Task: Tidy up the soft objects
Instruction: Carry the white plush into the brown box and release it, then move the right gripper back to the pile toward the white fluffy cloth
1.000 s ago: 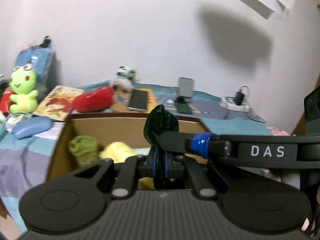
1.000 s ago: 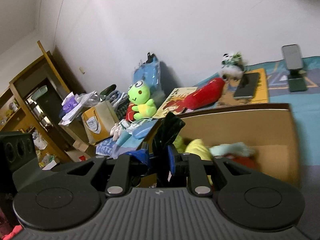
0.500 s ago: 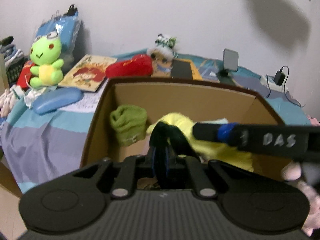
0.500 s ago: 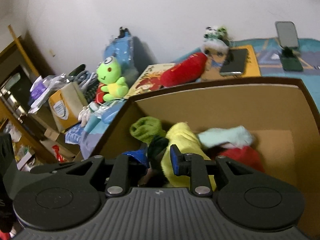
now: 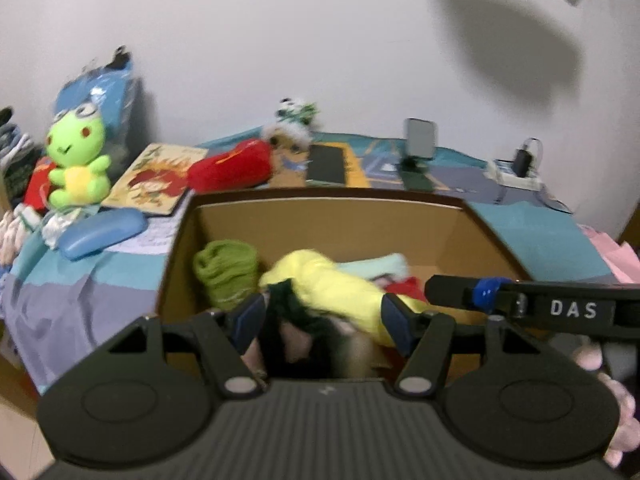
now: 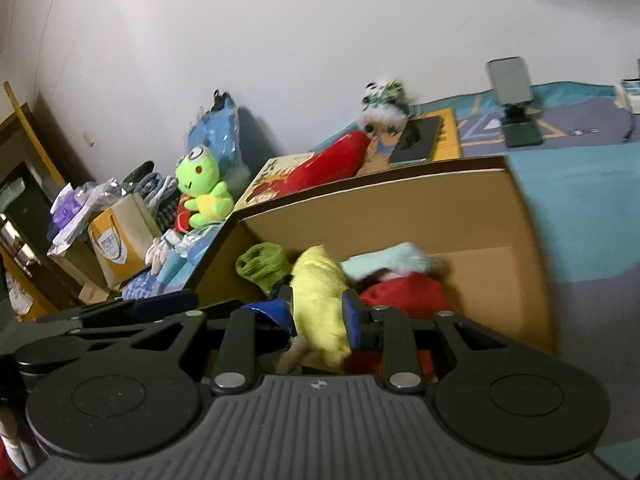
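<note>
Left gripper (image 5: 324, 318): held over the near edge of the open brown cardboard box (image 5: 328, 216), jaws spread wide, nothing between them.
Dark green soft cloth (image 5: 288, 312): lies loose and blurred in the box, just beyond the left gripper's fingers, against the yellow soft cloth (image 5: 332, 288).
Right gripper (image 6: 320, 314): jaws partly apart, the yellow soft cloth showing between them; I cannot tell whether they touch it.
Box contents: a rolled olive-green knit piece (image 5: 226, 274) in the far left corner, a pale mint cloth (image 6: 390, 262) draped over a red soft item (image 6: 404, 296) to the right.
On the bed behind: bright green frog plush (image 5: 76, 164), red plush pillow (image 5: 230, 168), picture book (image 5: 158, 178), black phone (image 5: 328, 164).
</note>
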`<action>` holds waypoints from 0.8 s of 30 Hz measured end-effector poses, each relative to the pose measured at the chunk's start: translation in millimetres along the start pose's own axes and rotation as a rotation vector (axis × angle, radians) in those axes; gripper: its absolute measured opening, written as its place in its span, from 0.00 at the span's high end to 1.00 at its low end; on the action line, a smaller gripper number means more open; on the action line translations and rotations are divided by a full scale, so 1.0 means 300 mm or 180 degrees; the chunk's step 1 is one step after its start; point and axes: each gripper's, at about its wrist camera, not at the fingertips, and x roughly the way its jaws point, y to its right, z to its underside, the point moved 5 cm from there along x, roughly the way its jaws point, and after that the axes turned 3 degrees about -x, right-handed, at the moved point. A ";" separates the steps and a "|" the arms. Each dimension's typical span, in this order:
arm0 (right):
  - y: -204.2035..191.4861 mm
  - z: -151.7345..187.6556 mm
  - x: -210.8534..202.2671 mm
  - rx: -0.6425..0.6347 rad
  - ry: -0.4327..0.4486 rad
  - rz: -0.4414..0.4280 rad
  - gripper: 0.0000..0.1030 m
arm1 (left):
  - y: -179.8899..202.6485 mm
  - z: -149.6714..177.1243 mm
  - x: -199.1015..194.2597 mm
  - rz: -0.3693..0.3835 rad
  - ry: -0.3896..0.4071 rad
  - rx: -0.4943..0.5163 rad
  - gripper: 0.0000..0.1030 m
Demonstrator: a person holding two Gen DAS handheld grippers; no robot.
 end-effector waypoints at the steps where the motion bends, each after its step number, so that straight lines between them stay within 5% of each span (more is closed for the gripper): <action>1: 0.015 0.003 -0.022 0.0029 0.0024 0.0017 0.91 | 0.025 0.002 -0.009 0.0058 -0.0012 0.0047 0.38; 15: 0.342 0.121 -0.333 0.0728 0.0071 0.0507 0.89 | 0.517 0.115 0.015 0.0834 -0.0433 0.0754 0.38; 24: 0.502 0.206 -0.447 0.0992 -0.0009 0.0810 0.88 | 0.748 0.177 0.105 0.0797 -0.0755 0.0948 0.38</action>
